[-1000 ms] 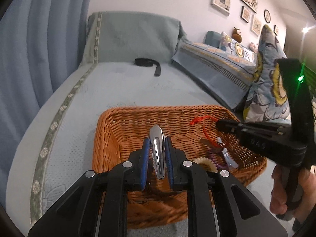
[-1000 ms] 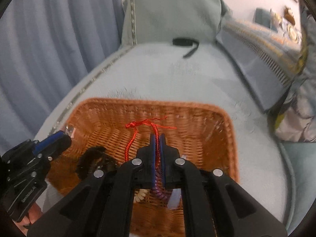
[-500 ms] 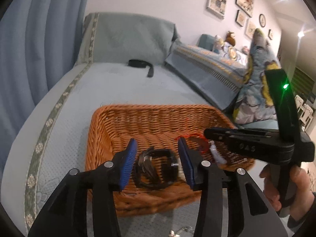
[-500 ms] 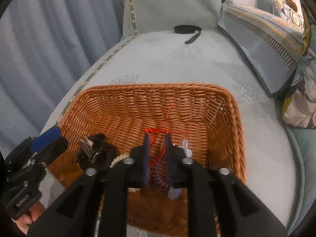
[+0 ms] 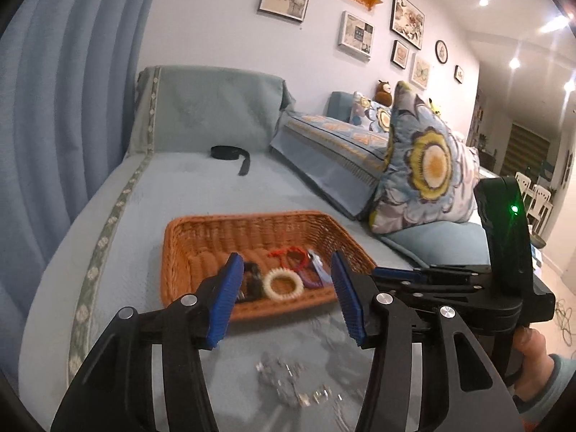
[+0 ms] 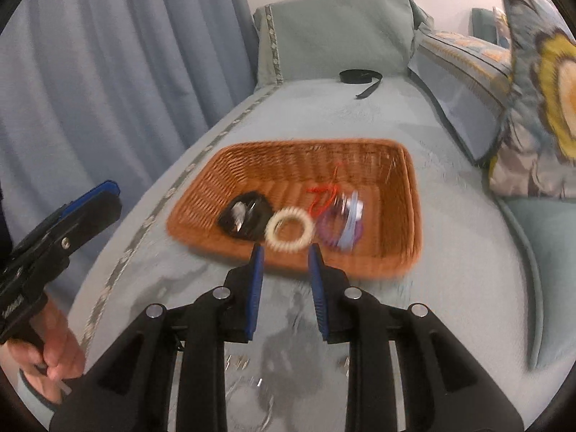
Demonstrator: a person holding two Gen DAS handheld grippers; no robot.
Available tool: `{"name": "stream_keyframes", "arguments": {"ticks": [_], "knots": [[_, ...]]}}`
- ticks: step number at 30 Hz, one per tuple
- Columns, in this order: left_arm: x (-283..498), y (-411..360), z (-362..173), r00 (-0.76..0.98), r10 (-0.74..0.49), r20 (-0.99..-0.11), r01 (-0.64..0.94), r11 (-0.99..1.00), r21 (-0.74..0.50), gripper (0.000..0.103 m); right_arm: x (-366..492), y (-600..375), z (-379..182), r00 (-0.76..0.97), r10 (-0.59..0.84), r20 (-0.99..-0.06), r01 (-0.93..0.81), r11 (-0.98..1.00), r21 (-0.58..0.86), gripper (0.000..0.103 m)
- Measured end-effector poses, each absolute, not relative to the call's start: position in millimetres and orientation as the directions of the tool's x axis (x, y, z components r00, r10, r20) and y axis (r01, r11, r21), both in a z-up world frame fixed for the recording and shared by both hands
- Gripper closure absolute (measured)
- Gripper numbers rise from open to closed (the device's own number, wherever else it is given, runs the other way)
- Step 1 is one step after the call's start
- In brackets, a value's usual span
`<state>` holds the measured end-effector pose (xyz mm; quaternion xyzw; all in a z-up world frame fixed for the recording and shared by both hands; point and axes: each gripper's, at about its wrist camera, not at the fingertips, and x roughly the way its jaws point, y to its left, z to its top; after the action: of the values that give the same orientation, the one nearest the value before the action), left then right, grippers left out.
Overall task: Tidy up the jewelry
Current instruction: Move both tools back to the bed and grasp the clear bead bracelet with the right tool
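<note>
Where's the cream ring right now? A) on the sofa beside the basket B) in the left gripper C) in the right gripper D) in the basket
D: the cream ring lies inside the basket, with both the left gripper and right gripper open and empty.

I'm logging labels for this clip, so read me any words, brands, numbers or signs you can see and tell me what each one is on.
No text can be read for certain.
Left gripper: white lettering on its black body, cut off at the frame edge, unreadable.
Framed pictures: any print too small to read.
Wall clock: numerals too small.
Wicker basket and its jewelry: no label visible.
Right gripper: no marking visible.
</note>
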<state>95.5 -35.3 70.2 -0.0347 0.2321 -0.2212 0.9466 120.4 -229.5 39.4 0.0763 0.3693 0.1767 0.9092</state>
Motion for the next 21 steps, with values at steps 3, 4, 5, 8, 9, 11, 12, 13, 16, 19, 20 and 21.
{"name": "stream_keyframes", "arguments": {"ticks": [3,4,5,8,9,11,12,13,16,19,20,21], "knots": [[73.6,-27.0,62.0,0.792,-0.437,-0.426,0.391,0.899,-0.196,0.054,92.5,-232.4,31.3,0.671,0.373,-0.641,-0.26,0.928,0.267,0.08],[67.2,-24.6,58.9,0.794,-0.433,-0.427,0.384,0.901,-0.202,0.054,84.8,-232.9,27.2,0.669,0.372,-0.643,-0.258,0.928,0.269,0.08],[59.7,-21.2,54.0,0.794,-0.431,-0.428,0.374,0.902,-0.215,0.054,79.1,-233.6,23.5,0.665,0.377,-0.645,-0.256,0.926,0.277,0.08],[50.8,-11.7,42.0,0.79,-0.433,-0.434,0.351,0.9,-0.257,0.054,66.9,-234.3,7.7,0.636,0.41,-0.654,-0.252,0.911,0.326,0.08],[48.6,-7.6,35.1,0.785,-0.437,-0.439,0.343,0.897,-0.279,0.054,63.0,-232.7,1.5,0.628,0.414,-0.659,-0.249,0.909,0.334,0.08],[47.4,-3.5,24.4,0.775,-0.44,-0.454,0.33,0.894,-0.302,0.054,59.3,-230.8,-8.7,0.617,0.418,-0.667,-0.246,0.907,0.342,0.08],[47.7,-2.4,16.8,0.767,-0.438,-0.468,0.324,0.895,-0.308,0.054,57.0,-229.5,-15.2,0.61,0.419,-0.673,-0.245,0.907,0.342,0.079],[48.5,-2.2,11.3,0.762,-0.437,-0.478,0.319,0.896,-0.31,0.054,55.9,-228.7,-20.1,0.606,0.416,-0.678,-0.243,0.908,0.34,0.073],[51.8,-3.2,-6.1,0.744,-0.434,-0.507,0.309,0.897,-0.316,0.054,52.2,-227.3,-29.8,0.608,0.406,-0.683,-0.238,0.913,0.331,0.067],[58.1,-8.8,-20.3,0.722,-0.435,-0.538,0.304,0.898,-0.318,0.048,48.6,-223.7,-37.5,0.592,0.407,-0.695,-0.248,0.913,0.324,0.067],[60.6,-10.5,-23.4,0.717,-0.431,-0.548,0.298,0.9,-0.318,0.045,48.9,-222.4,-40.0,0.586,0.407,-0.701,-0.251,0.913,0.32,0.067],[63.0,-12.0,-26.3,0.713,-0.429,-0.555,0.293,0.901,-0.321,0.043,48.8,-219.2,-43.7,0.574,0.408,-0.71,-0.258,0.913,0.316,0.067]]}}
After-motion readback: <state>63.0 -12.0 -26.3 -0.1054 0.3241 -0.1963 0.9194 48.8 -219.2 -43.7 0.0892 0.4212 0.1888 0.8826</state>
